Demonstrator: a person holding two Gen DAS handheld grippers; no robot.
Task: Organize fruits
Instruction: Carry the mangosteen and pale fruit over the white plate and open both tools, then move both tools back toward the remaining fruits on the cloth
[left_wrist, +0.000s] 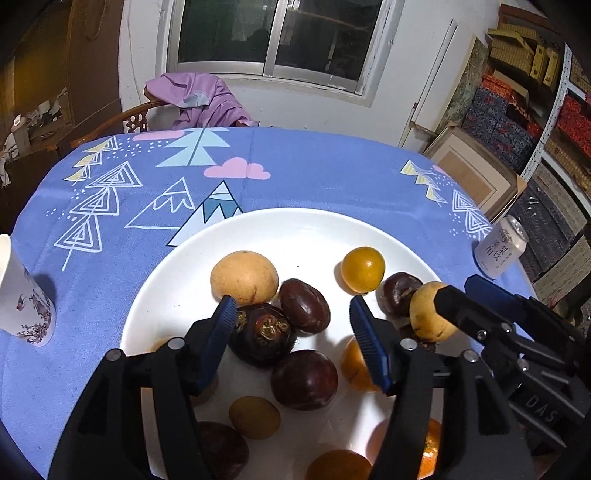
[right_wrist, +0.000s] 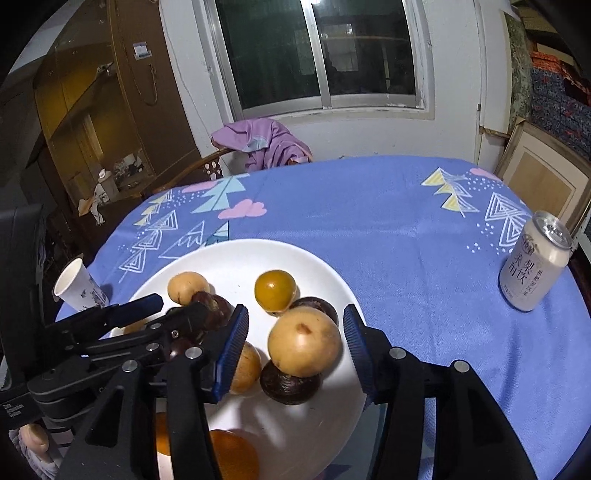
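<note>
A white plate (left_wrist: 295, 236) (right_wrist: 240, 258) on the blue tablecloth holds several fruits: tan ones, dark purple ones and yellow-orange ones. My left gripper (left_wrist: 293, 314) (right_wrist: 176, 305) stands open over a dark mangosteen (left_wrist: 262, 334) and a dark plum (left_wrist: 303, 305). Its left pad is close beside the mangosteen and the right pad is apart. My right gripper (right_wrist: 295, 334) (left_wrist: 458, 290) is open around a tan fruit (right_wrist: 303, 341) (left_wrist: 428, 312) that rests on a dark fruit (right_wrist: 290, 384), with small gaps at the pads. A yellow fruit (left_wrist: 362, 268) (right_wrist: 275, 290) lies beyond.
A paper cup (left_wrist: 22, 302) (right_wrist: 79, 284) stands left of the plate and a white drink can (left_wrist: 502, 247) (right_wrist: 535, 262) at the right table edge. A chair with purple cloth (left_wrist: 199, 99) is behind the table, and a framed board (left_wrist: 469, 173) leans at the right.
</note>
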